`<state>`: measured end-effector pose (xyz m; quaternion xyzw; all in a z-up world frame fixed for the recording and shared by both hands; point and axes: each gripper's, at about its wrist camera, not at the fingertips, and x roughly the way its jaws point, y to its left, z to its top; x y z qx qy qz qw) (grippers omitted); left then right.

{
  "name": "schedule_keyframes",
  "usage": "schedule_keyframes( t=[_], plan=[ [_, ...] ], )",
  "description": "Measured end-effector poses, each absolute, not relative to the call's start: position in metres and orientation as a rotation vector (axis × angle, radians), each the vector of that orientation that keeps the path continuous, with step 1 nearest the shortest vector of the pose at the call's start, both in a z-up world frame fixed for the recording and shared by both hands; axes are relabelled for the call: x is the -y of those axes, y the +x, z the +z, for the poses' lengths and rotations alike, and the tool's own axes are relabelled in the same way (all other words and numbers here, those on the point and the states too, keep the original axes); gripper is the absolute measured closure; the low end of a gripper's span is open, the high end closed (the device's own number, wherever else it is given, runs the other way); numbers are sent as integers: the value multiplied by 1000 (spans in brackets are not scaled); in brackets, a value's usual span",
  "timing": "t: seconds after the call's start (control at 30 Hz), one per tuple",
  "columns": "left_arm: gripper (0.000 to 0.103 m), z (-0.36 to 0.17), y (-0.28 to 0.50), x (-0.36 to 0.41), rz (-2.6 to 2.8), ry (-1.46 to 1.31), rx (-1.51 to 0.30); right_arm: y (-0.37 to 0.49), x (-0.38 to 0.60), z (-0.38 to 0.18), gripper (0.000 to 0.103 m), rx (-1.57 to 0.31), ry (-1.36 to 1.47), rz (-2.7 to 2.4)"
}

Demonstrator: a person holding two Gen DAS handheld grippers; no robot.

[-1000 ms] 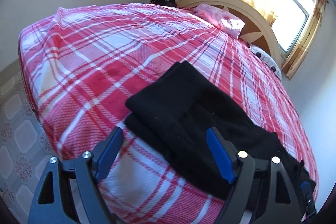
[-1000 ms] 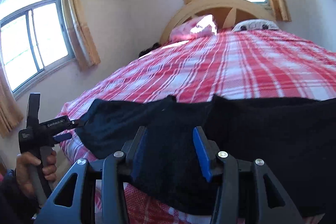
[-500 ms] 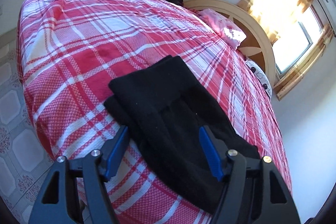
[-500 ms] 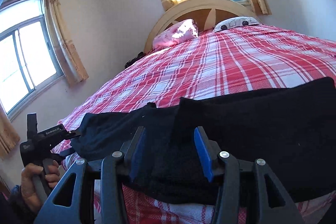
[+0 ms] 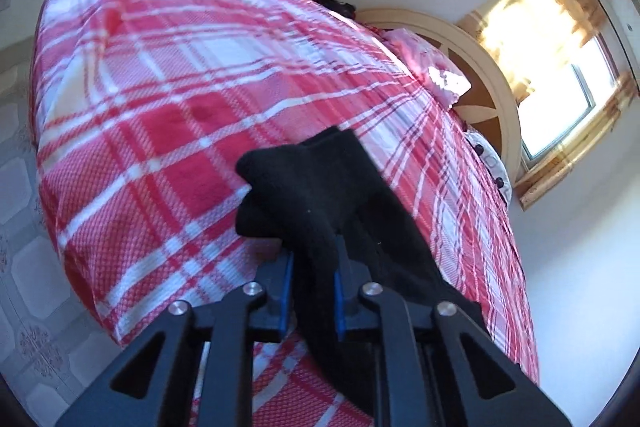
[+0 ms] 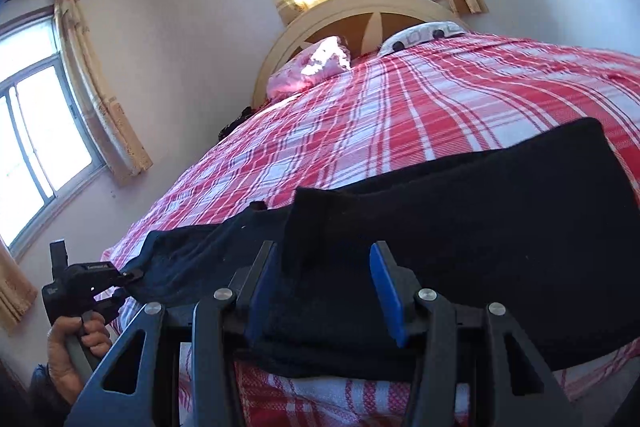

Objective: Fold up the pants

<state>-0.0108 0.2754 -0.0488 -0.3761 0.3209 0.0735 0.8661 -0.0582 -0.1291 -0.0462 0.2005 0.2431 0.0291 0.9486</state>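
Black pants (image 5: 320, 195) lie folded along the near edge of the bed. My left gripper (image 5: 312, 259) is shut on one end of them, the cloth pinched into a narrow ridge between the blue pads. The right wrist view shows that same left gripper (image 6: 132, 275), held by a hand (image 6: 72, 343), biting the far left end of the pants (image 6: 480, 227). My right gripper (image 6: 322, 247) grips a thick bunch of several layers, which fills the gap between its pads, just beside the corner of the folded-over top layer.
The red and white plaid blanket (image 5: 160, 147) covers the whole bed. A pink pillow (image 6: 312, 71) and a curved wooden headboard (image 6: 360, 11) stand at the far end. Tiled floor (image 5: 20, 267) lies past the bed's left edge. Curtained windows (image 6: 40, 147) line the walls.
The left gripper's jaws have closed from wide apart onto the pants' end, bunching the cloth. The right gripper has rolled and shifted sideways, still with the pants between its pads.
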Motion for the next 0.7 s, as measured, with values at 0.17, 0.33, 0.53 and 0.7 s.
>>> schedule_keyframes(
  t=[0.17,0.33,0.53,0.7],
  plan=[
    [88,10,-1,-222,6,-550,-531,-80,164,-32,53,-431,438,-28],
    [88,53,-12,-122,-303,-319,-396,-103,202,-28,53,-396,501,-111],
    [89,42,-45,-8,-616,-90,-392,-129,236,-33,53,-369,593,-144],
    [89,-5,-72,58,-716,156,-439,-138,245,-34,53,-360,625,-138]
  ],
)
